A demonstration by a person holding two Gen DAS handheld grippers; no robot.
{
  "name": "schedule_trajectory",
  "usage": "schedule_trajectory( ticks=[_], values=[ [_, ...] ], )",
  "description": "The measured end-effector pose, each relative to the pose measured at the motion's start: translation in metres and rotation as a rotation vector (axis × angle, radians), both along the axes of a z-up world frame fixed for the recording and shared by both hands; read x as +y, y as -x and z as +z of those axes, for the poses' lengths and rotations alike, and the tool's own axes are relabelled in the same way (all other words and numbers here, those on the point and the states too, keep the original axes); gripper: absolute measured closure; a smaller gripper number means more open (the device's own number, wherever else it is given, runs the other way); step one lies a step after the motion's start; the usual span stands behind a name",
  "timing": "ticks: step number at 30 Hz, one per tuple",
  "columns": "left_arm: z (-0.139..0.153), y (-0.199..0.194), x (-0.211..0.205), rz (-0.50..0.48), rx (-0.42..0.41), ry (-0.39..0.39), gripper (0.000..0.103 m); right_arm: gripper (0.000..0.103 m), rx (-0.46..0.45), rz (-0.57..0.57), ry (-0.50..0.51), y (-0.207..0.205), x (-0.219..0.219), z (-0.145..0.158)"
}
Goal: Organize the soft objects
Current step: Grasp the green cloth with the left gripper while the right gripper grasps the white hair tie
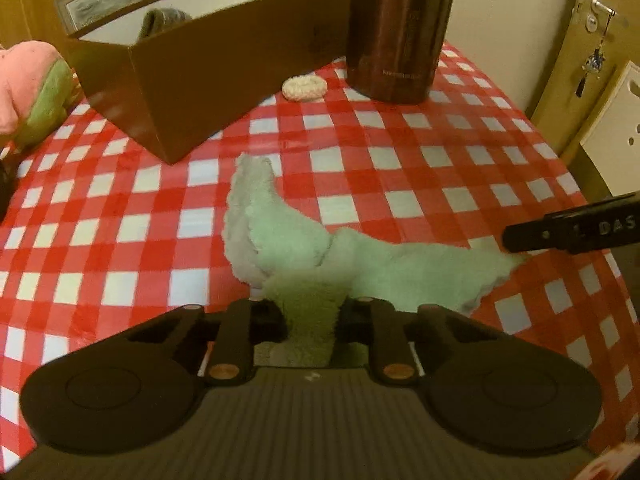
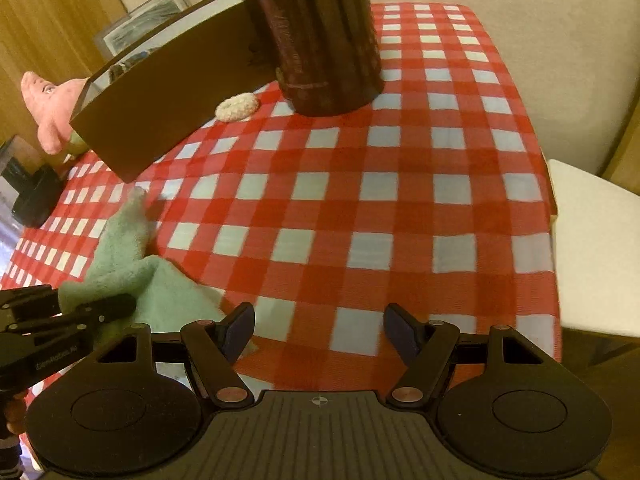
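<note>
On the checked tablecloth (image 1: pixel 400 152), our left gripper (image 1: pixel 310 312) pinches the green cloth (image 1: pixel 288 240), mostly still lying flat. Right gripper (image 2: pixel 320 330) is spread, empty. We're mid-pickup; next we likely lift and carry it to the brown box (image 1: pixel 192 76).

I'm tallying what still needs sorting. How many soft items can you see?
4: green cloth pinched in the left tongs; crocheted ring beside the brown box; pink plush left of it; grey item inside. More may be hidden inside.
</note>
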State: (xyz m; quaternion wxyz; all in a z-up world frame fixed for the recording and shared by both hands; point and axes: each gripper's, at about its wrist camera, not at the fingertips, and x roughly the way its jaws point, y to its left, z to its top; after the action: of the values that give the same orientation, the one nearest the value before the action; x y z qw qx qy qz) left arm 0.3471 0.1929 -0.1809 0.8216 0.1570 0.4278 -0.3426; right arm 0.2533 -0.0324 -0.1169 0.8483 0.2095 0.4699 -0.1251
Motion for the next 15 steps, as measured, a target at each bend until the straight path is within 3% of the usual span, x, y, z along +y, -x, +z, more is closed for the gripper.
schedule_trajectory(
  ticks=[7, 15],
  values=[
    [0.024, -0.022, 0.036, 0.098, -0.054, 0.004, 0.086, 0.032, -0.067, 0.05, 0.01, -0.028, 0.016, 0.003],
    [0.035, -0.077, 0.093, 0.367, -0.107, -0.017, 0.086, 0.032, -0.174, 0.144, 0.091, -0.088, 0.029, 0.008]
  ],
)
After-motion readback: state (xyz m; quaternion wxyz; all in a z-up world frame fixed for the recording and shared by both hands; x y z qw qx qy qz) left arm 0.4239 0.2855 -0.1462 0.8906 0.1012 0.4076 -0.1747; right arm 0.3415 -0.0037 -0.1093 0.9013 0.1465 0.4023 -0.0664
